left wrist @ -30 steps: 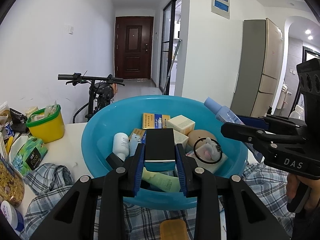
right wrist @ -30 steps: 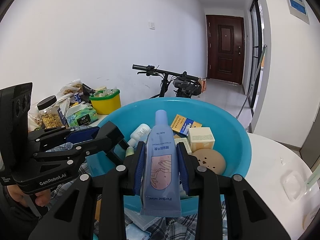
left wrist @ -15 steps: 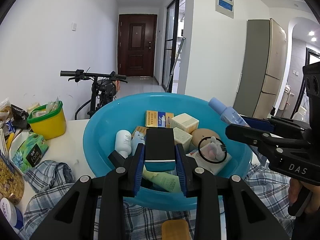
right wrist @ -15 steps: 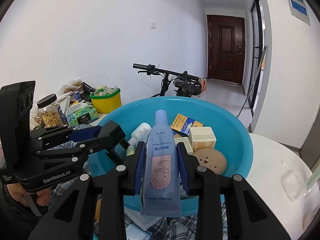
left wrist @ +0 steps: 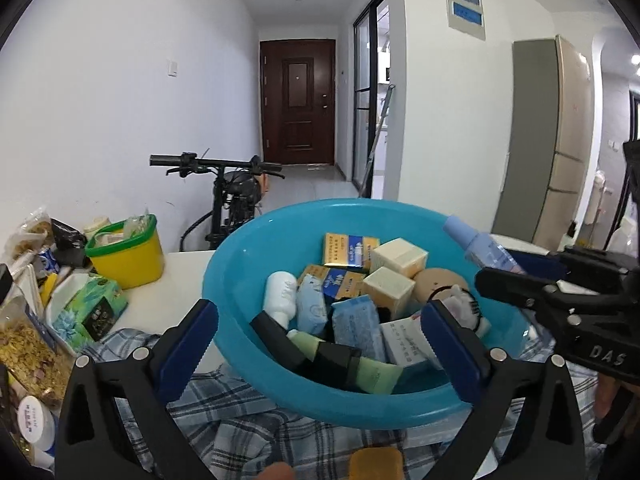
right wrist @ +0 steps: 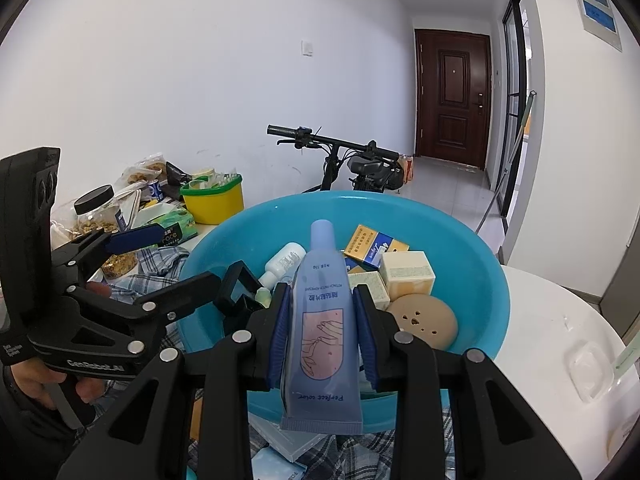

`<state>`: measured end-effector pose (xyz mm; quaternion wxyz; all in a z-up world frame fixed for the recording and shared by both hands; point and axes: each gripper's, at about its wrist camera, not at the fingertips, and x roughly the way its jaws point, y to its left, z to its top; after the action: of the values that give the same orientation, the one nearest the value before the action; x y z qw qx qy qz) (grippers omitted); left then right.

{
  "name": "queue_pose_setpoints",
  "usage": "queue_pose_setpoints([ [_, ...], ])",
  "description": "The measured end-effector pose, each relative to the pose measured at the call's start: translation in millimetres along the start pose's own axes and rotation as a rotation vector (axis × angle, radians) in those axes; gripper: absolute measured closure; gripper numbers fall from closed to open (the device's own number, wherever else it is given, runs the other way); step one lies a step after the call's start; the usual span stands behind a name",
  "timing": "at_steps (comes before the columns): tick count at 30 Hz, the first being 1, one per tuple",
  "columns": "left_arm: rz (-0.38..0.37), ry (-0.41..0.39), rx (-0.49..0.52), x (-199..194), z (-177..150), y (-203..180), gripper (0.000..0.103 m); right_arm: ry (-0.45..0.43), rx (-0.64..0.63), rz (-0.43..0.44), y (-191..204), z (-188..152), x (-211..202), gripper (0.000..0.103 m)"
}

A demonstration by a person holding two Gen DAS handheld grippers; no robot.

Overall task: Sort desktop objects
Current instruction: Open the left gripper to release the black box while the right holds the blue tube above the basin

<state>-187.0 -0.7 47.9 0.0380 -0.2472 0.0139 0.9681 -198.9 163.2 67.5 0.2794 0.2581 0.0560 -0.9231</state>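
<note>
Left wrist view, over a crowded blue basin [left wrist: 240,264]: jaws of the left gripper [left wrist: 318,320] opening, spread to either side of the near rim, nothing between the blue pads. A second ago, clamped on a black box [left wrist: 334,360]; now released, that box lying among the cartons and bottles at the near side of the basin, partly across a green tube [left wrist: 376,372]. Edges of the box blurred and hard to separate from the other dark items around it. Basin itself unmoved, resting on a plaid cloth [left wrist: 240,412] spread over the white counter [right wrist: 540,320].

From the right wrist camera: no change in the right gripper [right wrist: 320,296], jaws narrow and pressed on both sides of a blue tube [right wrist: 320,300], held cap up and crimped end down, above the near rim of the basin. Same tube visible past the far right of the basin from the left camera, cap only, body masked by the black frame of the right gripper.

Hard to read: lower basin contents, hidden behind both sets of black arms. Orange object [left wrist: 374,464] at the bottom edge of the left view cut off. Left hand [right wrist: 36,380] only partly in frame at the lower left corner, fingers around the handle. Yellow tub [left wrist: 128,260] with green rim on the counter, well apart from the basin, contents unclear.
</note>
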Motion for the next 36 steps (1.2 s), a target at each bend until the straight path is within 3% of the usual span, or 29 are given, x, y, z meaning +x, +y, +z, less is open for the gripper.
queue_pose_setpoints([
  [36,-0.033,0.020,-0.011,-2.4,-1.5,-0.4,0.000,0.009,-0.002,0.004,4.2,-3.0,3.9,0.073],
])
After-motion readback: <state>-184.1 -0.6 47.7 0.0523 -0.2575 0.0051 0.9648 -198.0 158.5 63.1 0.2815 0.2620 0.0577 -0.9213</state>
